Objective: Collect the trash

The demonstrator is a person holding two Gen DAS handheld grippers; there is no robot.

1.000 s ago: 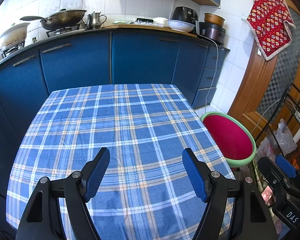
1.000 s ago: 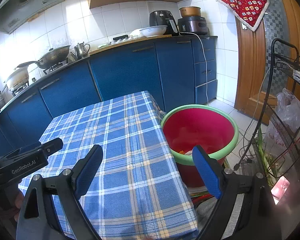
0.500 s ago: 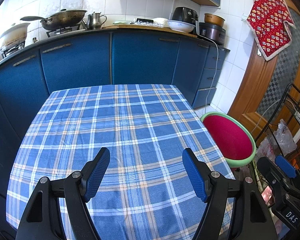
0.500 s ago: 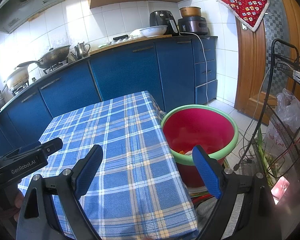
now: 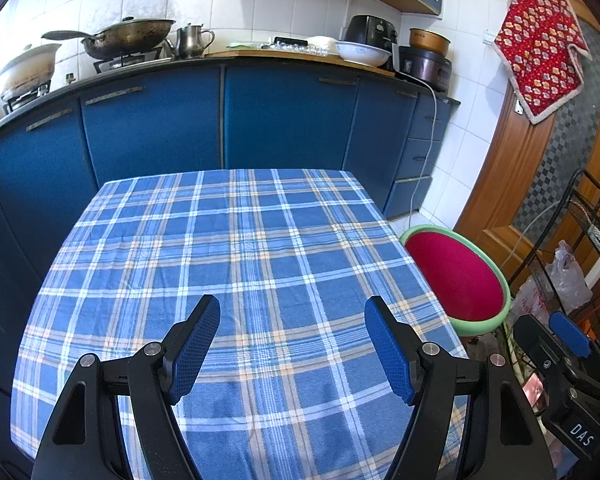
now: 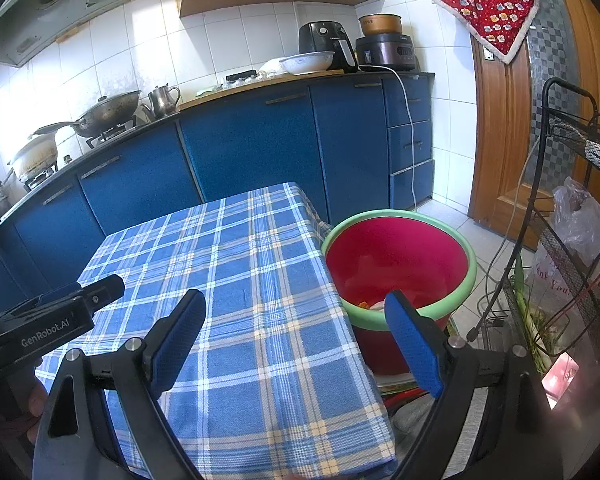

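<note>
Nearest to me, my left hand-held gripper [image 5: 292,340] is released, its blue pads spread wide above the near part of the worktop [image 5: 236,240], gripping nothing. My right hand-held gripper [image 6: 296,334] is likewise released, spread across the worktop's right edge, one pad over the checked blue cloth [image 6: 228,264], the other over the bucket's near rim. Just past it, the red bucket with the green rim [image 6: 400,264] stands on the floor, right beside the worktop. I can make out some trash [image 6: 374,306] at the bottom, pale and orange bits, too small to identify. To the right stands a black wire rack [image 6: 568,216] with a plastic bag. Farthest off runs the blue kitchen cabinet [image 5: 260,120], carrying a wok [image 5: 128,38], a kettle and a bowl
</note>
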